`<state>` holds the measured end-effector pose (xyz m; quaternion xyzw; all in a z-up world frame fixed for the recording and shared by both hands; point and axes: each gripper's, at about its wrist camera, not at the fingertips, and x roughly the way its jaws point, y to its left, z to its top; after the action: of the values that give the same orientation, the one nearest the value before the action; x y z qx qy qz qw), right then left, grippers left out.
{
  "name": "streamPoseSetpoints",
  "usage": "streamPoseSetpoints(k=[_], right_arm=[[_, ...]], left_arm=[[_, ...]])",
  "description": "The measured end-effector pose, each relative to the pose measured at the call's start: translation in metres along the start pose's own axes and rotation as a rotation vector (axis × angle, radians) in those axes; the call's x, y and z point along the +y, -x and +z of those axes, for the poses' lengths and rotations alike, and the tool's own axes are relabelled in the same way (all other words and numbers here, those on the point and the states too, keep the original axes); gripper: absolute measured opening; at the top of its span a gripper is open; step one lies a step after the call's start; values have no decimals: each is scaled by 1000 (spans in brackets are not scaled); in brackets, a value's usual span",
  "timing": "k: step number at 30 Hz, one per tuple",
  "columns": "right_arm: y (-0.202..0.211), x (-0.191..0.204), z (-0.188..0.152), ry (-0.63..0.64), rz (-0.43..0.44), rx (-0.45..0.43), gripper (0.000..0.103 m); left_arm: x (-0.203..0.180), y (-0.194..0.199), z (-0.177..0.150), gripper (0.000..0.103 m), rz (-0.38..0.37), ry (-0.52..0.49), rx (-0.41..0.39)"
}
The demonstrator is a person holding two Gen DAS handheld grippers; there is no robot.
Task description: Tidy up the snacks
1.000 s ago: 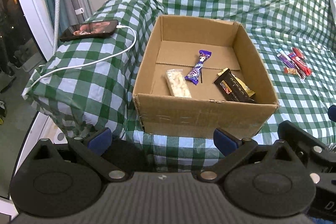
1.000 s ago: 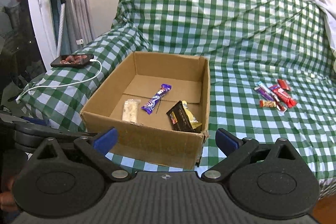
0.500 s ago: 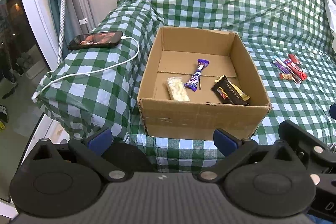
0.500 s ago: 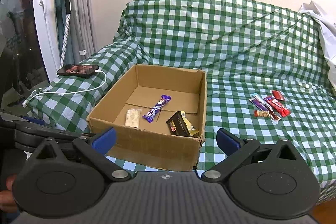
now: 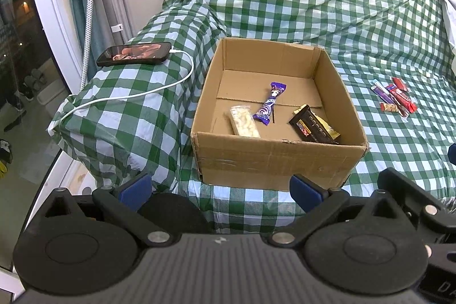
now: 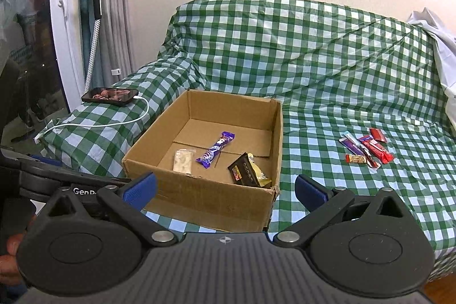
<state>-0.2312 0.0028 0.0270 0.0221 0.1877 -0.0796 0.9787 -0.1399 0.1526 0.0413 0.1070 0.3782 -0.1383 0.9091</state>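
Four snacks already lie on the floor of the cardboard box (image 5: 278,116): a pale nut bar (image 5: 244,124) at the near left, a purple chocolate bar (image 5: 269,104) in the middle, and a dark wrapper (image 5: 309,125) resting on a yellow packet (image 5: 327,128) at the near right. Over the last second both cameras have drawn back and upward; the box has shrunk in each view and more of the sofa backrest shows. Nothing in the box or on the seat has shifted. I read this as a retreat after a drop, with the next pick not yet begun.

The left hand-held gripper (image 5: 221,188) stands with its blue pads wide apart and nothing between them. The right hand-held gripper (image 6: 225,190) is likewise spread and empty.

The remaining work is the small cluster of loose snacks (image 6: 366,148) on the green checked sofa cover (image 6: 327,93), well apart from the box on its right. They lie overlapping and flat, so singling one out will probably need a low, careful approach.

The seat between box and cluster is bare, giving the right gripper free passage. The box sits near the front edge of the seat, its left wall just beside the armrest, where a phone (image 5: 134,54) and its white charging cable (image 5: 142,93) lie; the left side is tighter.
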Motion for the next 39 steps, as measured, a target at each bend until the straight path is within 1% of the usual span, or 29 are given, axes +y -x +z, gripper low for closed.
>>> streamPoseSetpoints(k=[30, 39], right_arm=[[-3, 1, -5, -9, 7, 16, 102], [-8, -3, -7, -21, 14, 32, 102]], left_arm=[[0, -4, -1, 103, 1, -5, 16], [0, -11, -1, 103, 5, -17, 28]])
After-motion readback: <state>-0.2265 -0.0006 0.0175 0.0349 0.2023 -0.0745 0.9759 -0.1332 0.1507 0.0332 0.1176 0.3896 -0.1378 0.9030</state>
